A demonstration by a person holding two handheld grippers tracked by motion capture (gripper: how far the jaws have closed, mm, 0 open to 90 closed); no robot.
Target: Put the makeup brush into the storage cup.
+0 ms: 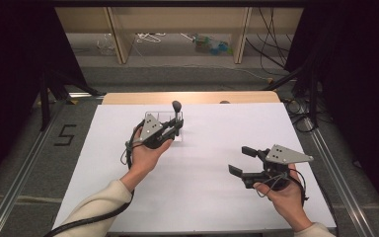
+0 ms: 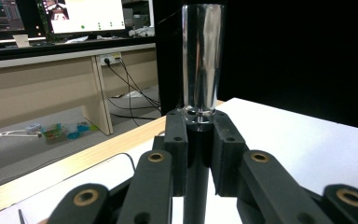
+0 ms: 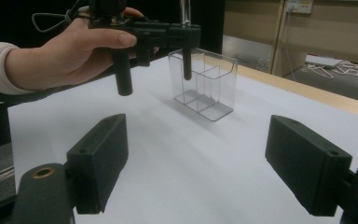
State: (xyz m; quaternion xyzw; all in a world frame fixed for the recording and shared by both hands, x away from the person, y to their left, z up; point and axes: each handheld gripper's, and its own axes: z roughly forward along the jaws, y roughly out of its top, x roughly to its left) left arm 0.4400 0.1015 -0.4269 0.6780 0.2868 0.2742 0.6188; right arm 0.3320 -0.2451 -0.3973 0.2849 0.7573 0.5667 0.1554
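Nearest, at about five o'clock on the white worktop (image 1: 197, 197), the right tool (image 1: 241, 160) hovers in the person's right hand (image 1: 284, 197), its two black jaws spread wide with nothing but bare sheet between them. In the right gripper view those pads stand well apart, and the clear box (image 3: 206, 84) sits beyond them. Farther in, at around eleven o'clock from the sheet's middle, the left hand (image 1: 145, 155) holds the left tool (image 1: 178, 124) level, with its grey plate on top. Its jaws are clamped on a slim upright pen (image 1: 177, 112), dark below and glassy at the upper end. In the left gripper view the pads pinch the black shaft (image 2: 196, 177) just under the clear cap (image 2: 203, 60). The pen stands upright in that grip, with its lower end dipped inside the box, in the compartment nearest the left hand. The box is a see-through holder with dividers, standing on the sheet toward twelve o'clock, near the far wooden edge (image 1: 192, 97). Beyond the worktop lie grey floor (image 1: 177, 74), cables and wooden frame legs.
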